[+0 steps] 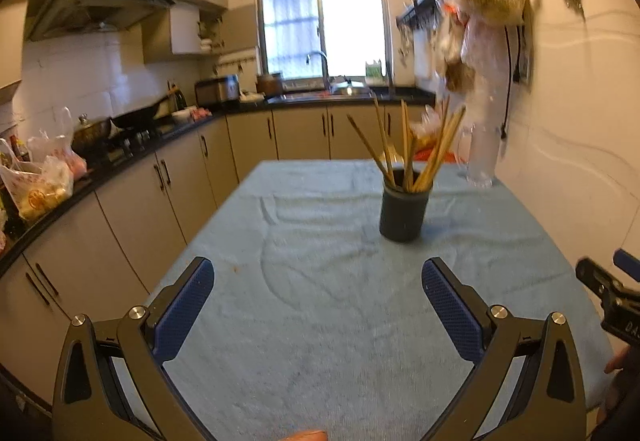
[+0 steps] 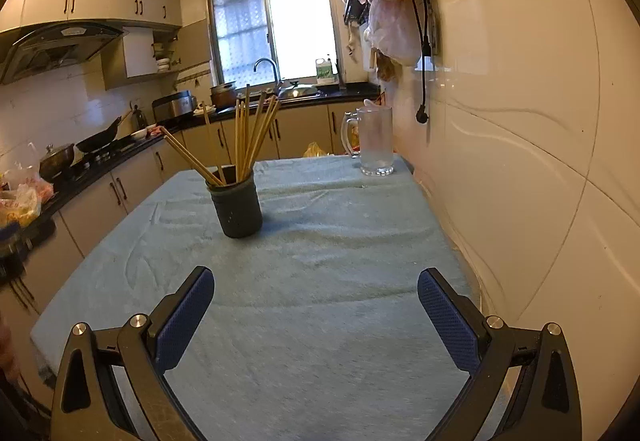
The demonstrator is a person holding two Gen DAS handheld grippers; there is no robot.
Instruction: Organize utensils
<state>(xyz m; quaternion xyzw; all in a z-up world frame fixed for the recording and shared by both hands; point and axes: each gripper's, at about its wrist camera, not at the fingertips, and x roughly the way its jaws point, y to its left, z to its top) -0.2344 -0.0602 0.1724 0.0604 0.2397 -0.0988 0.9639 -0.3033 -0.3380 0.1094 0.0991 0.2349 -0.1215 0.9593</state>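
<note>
Both tools, left tool (image 1: 318,281) and right tool (image 2: 316,289), released; chopsticks (image 2: 240,133) fill dark holder (image 2: 237,207).

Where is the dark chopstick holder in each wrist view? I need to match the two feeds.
Left wrist: the dark chopstick holder stands right of centre on the blue cloth, beyond the open left gripper.
Right wrist: the holder stands left of centre, beyond the open right gripper.
Shared landmark: the glass pitcher at the table's far right corner, blurred in the left view.
</note>
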